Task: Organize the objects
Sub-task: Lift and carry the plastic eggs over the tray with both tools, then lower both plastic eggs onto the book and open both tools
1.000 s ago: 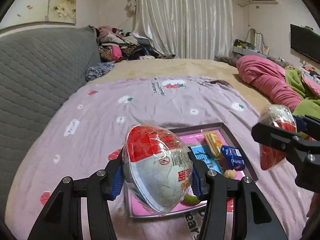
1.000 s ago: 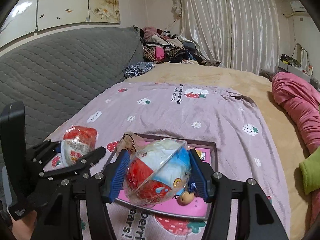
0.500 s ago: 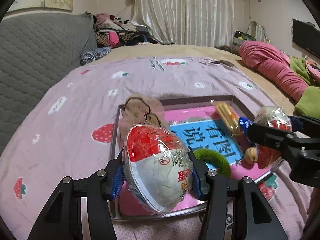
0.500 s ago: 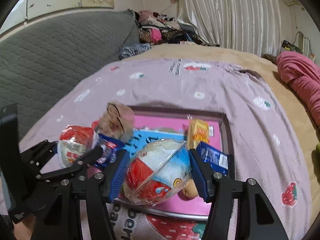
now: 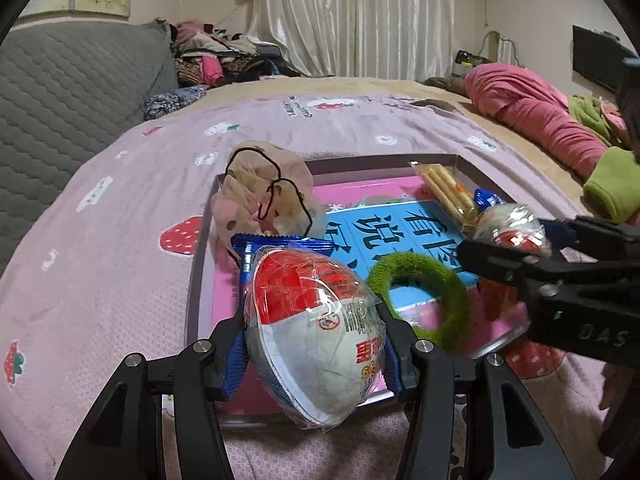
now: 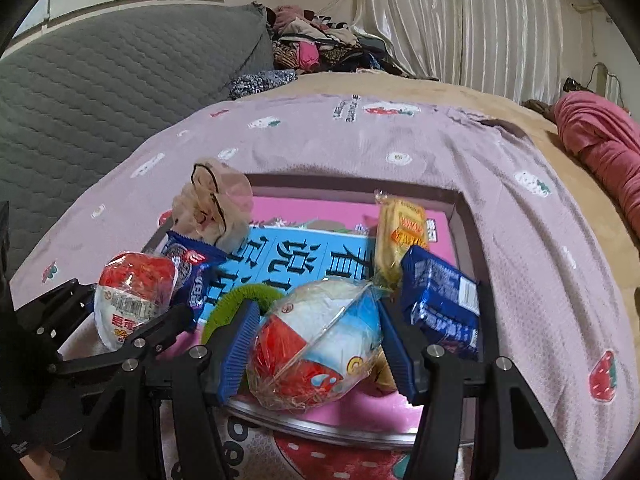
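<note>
**Two wrapped eggs, low over the tray**

My left gripper (image 5: pixel 314 354) is clamped on a wrapped toy egg (image 5: pixel 312 332) — red top, white bottom, clear film crinkled round it, the print only partly readable. My right gripper (image 6: pixel 314 354) pinches a second egg (image 6: pixel 316 342), red, white and blue under its film. Each egg hides the near edge of the tray (image 5: pixel 196 280) from its own camera, and my arms are cut off at the bottom of both views.

Both eggs hang just above the tray's near end. Beyond them a green fuzzy ring (image 5: pixel 420 296) lies on the blue printed card (image 6: pixel 296 260), half covered by my right fingers in the right view. A small tan lump beside the right egg is too hidden to name. Further back sit blue snack packs (image 6: pixel 440 300), a yellow biscuit pack (image 6: pixel 402 232) and a pink hair scrunchie (image 5: pixel 264 196) leaning on the far left rim.

A second ago the tray looked small and far below; now it fills the view and I sit much lower, grip unchanged.
</note>
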The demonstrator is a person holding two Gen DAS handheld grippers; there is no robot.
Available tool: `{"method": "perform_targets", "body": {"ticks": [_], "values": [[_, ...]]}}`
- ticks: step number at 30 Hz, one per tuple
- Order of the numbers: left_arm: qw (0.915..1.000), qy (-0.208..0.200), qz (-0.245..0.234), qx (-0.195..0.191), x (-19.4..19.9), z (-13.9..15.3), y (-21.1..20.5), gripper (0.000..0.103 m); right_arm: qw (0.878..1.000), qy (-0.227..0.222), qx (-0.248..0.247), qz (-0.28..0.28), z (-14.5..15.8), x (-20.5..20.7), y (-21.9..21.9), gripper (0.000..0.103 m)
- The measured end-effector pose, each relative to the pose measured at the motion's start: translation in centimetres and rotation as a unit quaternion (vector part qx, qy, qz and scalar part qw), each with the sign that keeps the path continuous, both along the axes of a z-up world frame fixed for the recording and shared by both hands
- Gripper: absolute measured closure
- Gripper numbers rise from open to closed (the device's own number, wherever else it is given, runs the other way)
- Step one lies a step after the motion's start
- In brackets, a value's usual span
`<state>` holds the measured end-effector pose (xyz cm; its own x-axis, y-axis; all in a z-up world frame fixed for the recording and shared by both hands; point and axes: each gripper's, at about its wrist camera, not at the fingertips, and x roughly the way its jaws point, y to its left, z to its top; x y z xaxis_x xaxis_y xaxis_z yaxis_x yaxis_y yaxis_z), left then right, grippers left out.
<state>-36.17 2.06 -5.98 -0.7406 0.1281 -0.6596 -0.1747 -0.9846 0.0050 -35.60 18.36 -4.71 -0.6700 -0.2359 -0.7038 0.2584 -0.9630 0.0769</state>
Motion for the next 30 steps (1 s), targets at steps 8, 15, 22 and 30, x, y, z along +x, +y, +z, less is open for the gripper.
{"method": "perform_targets", "body": {"ticks": [8, 15, 22, 30], "values": [[0.9996, -0.019, -0.001, 0.022, -0.5, -0.8, -0.7, 0.047, 1.0, -0.009, 0.005, -0.001, -1.7, -0.3, -0.1, 0.043], [0.9988, -0.031, 0.0, 0.039, -0.9, -1.3, -1.2, 0.047, 1.0, -0.003, 0.005, -0.005, -1.9, -0.2, -0.1, 0.043], [0.9989, -0.034, 0.001, 0.032, -0.7, -1.1, -1.1, 0.046, 1.0, 0.0, 0.0, -0.009, -1.6, 0.0, -0.1, 0.043], [0.9989, -0.034, 0.006, 0.031, -0.6, -0.9, -1.2, 0.033, 1.0, 0.002, -0.006, -0.016, -1.4, 0.1, 0.3, 0.037]]}}
